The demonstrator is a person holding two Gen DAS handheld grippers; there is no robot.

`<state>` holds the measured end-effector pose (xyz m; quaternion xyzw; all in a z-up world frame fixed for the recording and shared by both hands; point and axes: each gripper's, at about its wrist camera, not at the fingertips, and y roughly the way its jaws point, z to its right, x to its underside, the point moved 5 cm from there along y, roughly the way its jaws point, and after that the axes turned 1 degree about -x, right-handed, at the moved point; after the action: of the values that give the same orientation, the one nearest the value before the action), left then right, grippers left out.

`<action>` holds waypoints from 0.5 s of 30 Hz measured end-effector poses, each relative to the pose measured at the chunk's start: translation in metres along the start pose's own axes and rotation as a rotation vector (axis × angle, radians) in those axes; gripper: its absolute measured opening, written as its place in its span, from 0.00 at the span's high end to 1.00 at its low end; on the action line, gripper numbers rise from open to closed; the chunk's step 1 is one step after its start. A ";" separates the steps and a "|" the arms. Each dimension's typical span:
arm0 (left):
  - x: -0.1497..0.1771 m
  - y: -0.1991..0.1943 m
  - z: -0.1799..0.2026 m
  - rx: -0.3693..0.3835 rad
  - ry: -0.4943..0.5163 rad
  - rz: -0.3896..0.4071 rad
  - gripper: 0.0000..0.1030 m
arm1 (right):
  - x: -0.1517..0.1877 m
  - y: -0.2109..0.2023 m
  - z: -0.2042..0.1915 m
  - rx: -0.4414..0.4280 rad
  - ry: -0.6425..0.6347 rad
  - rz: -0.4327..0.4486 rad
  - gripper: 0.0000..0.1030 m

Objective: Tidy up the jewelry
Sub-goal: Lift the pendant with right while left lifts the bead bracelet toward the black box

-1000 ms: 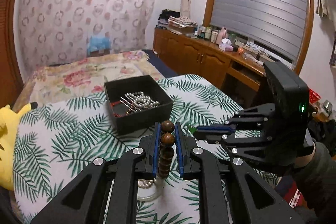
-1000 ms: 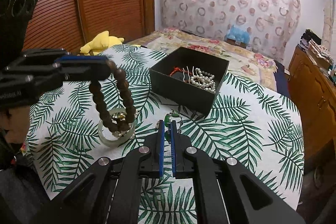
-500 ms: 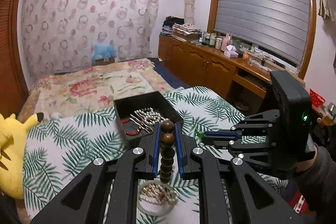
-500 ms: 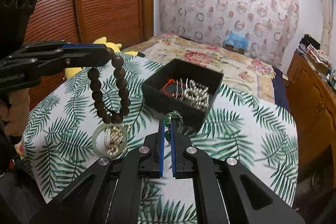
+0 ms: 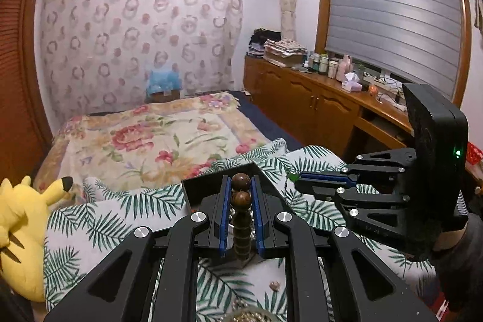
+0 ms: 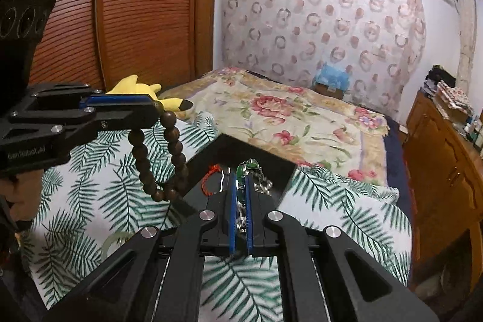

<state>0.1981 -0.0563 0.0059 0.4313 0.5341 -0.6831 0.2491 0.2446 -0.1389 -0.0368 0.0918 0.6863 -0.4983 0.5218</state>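
My left gripper (image 5: pixel 241 189) is shut on a brown wooden bead bracelet (image 5: pixel 241 219), which hangs as a loop (image 6: pixel 161 153) just left of the black jewelry box (image 6: pixel 196 168). My right gripper (image 6: pixel 240 180) is shut on a green bead piece with a silver chain (image 6: pixel 249 168) and holds it above the box's inside, where a red cord (image 6: pixel 211 175) lies. In the left wrist view my right gripper (image 5: pixel 297 178) is to the right, and the box (image 5: pixel 193 189) is mostly hidden behind my fingers.
The table wears a palm-leaf cloth (image 6: pixel 347 216). A clear bangle with pearls (image 5: pixel 247 316) lies at the near edge. A yellow plush toy (image 5: pixel 21 225) sits at the left. A bed (image 5: pixel 145 141) is beyond and a wooden cabinet (image 5: pixel 317 107) on the right.
Both grippers have risen and moved forward to the box with their jewelry. The green piece is now over the box's inside, and the bangle has dropped to the near edge of view.
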 end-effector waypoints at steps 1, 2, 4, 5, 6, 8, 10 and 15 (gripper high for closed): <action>-0.001 0.003 -0.001 -0.001 -0.001 -0.003 0.88 | -0.002 0.006 0.003 -0.004 0.002 -0.003 0.94; -0.002 0.007 -0.003 -0.003 0.000 -0.007 0.88 | -0.002 0.009 0.005 -0.010 0.005 -0.006 0.94; -0.002 0.013 -0.004 -0.005 0.000 -0.017 0.88 | -0.001 0.018 0.007 -0.017 0.010 -0.012 0.94; -0.002 0.016 -0.005 -0.005 0.000 -0.021 0.88 | -0.001 0.022 0.007 -0.024 0.012 -0.015 0.94; -0.002 0.021 -0.006 -0.005 0.000 -0.027 0.88 | -0.001 0.025 0.008 -0.028 0.013 -0.018 0.94; -0.002 0.027 -0.007 -0.004 -0.005 -0.033 0.88 | 0.001 0.032 0.008 -0.035 0.012 -0.021 0.94; -0.003 0.034 -0.011 -0.004 -0.015 -0.039 0.88 | 0.002 0.039 0.010 -0.040 0.013 -0.021 0.94; 0.000 0.049 -0.017 -0.006 -0.031 -0.056 0.88 | 0.002 0.050 0.016 -0.060 0.033 -0.022 0.93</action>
<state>0.2428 -0.0551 -0.0202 0.4048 0.5442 -0.6948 0.2392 0.2854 -0.1277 -0.0671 0.0767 0.7105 -0.4814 0.5074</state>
